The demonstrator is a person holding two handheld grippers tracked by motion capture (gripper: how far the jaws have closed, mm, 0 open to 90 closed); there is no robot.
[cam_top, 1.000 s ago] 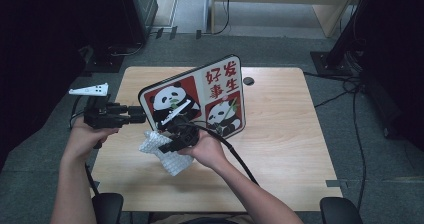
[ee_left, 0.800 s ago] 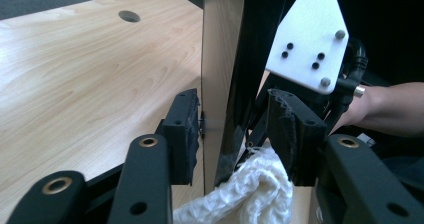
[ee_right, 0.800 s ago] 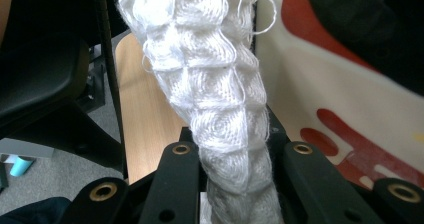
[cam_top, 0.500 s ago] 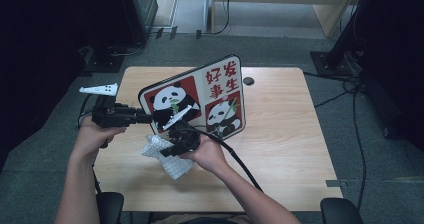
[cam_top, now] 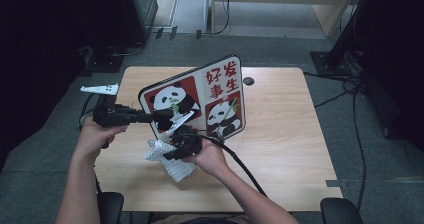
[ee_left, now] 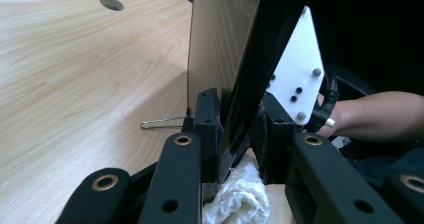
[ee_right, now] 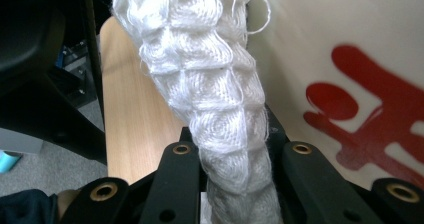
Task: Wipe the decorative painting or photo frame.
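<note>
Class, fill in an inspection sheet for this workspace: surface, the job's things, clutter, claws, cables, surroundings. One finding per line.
Surface: wooden table, pale, with a round cable hole.
Job's things: panda board propped upright; white cloth bunched at its base.
Clutter: nothing seen.
Claws: left claw has just been closing and is shut on the board's edge; right claw shut on the cloth.
Cables: black cable trails from the right claw; more lie on the floor at right.
Surroundings: grey carpet, dark equipment at left, chair arms at the bottom.
</note>
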